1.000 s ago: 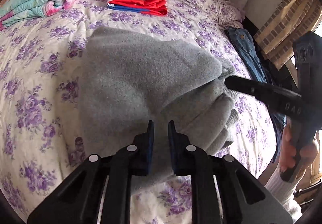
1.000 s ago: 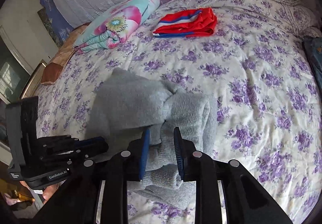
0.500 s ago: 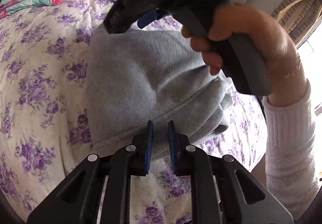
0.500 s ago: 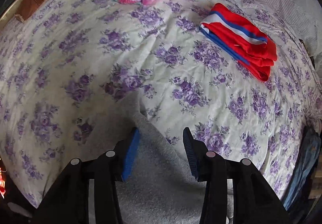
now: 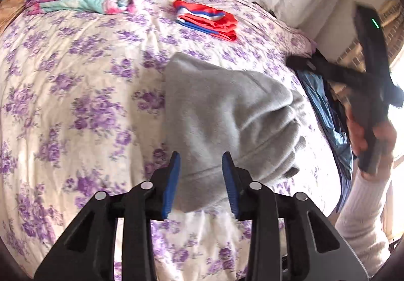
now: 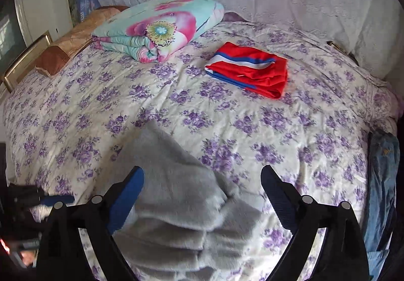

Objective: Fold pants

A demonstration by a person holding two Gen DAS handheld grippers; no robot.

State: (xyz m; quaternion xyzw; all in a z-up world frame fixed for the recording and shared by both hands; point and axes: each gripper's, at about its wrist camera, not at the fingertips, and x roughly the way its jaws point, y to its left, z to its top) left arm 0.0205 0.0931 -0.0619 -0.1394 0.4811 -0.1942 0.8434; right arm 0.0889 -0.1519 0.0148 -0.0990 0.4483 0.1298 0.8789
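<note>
Only left view shows right hand [image 5: 371, 134], folded grey pants [image 5: 227, 114] on bed [image 5: 75, 78], both claws agape, empty.

Your left gripper [image 5: 201, 169] is hovering with jaws parted over the folded grey pants [image 5: 227, 114]. Your right gripper [image 5: 328, 71] is hanging clear, beside the bed [image 5: 75, 78].

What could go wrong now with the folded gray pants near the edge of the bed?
1. The gray pants lie as a loose bundle with both grippers open, so the layers at the near end may spring apart.
2. The left gripper has its fingers on either side of the near hem; pulling away could snag it.
3. The bundle sits near the bed edge beside the blue jeans and might slide off.
</note>
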